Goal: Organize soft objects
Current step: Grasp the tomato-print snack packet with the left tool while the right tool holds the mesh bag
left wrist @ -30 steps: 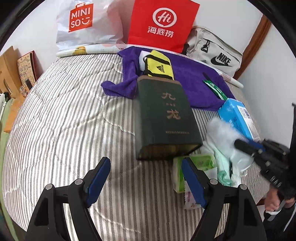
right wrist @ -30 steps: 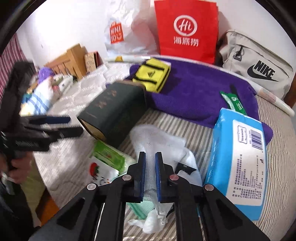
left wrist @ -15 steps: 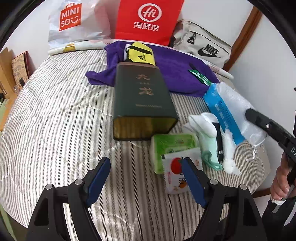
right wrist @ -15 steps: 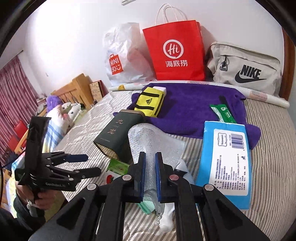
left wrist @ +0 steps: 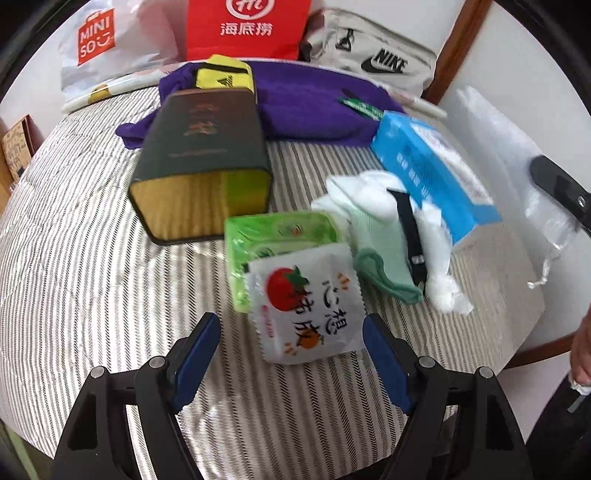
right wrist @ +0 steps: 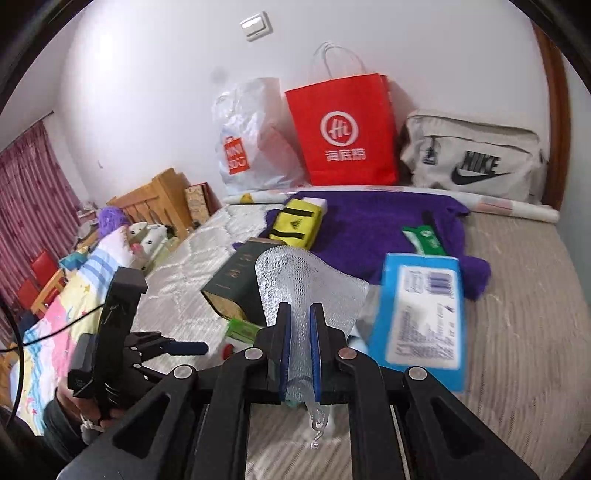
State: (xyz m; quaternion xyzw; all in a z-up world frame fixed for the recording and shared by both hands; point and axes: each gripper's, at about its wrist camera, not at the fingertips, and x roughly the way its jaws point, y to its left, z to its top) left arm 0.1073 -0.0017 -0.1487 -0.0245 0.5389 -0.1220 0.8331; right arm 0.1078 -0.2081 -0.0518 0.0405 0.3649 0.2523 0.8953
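Observation:
My right gripper is shut on a white mesh drawstring pouch and holds it up above the striped bed; the pouch also shows at the right of the left wrist view. My left gripper is open and empty, low over the bed, with a white tomato-print packet between its fingers. A green tissue pack lies behind the packet. White and mint socks lie to the right, beside a blue wipes pack.
A dark green tin box lies on its side mid-bed. Behind it are a purple towel, a yellow pouch, a red paper bag, a Miniso bag and a Nike bag. The bed edge is at right.
The right gripper lifted the mesh pouch higher off the bed. The left gripper moved forward and right, down toward the tomato packet.

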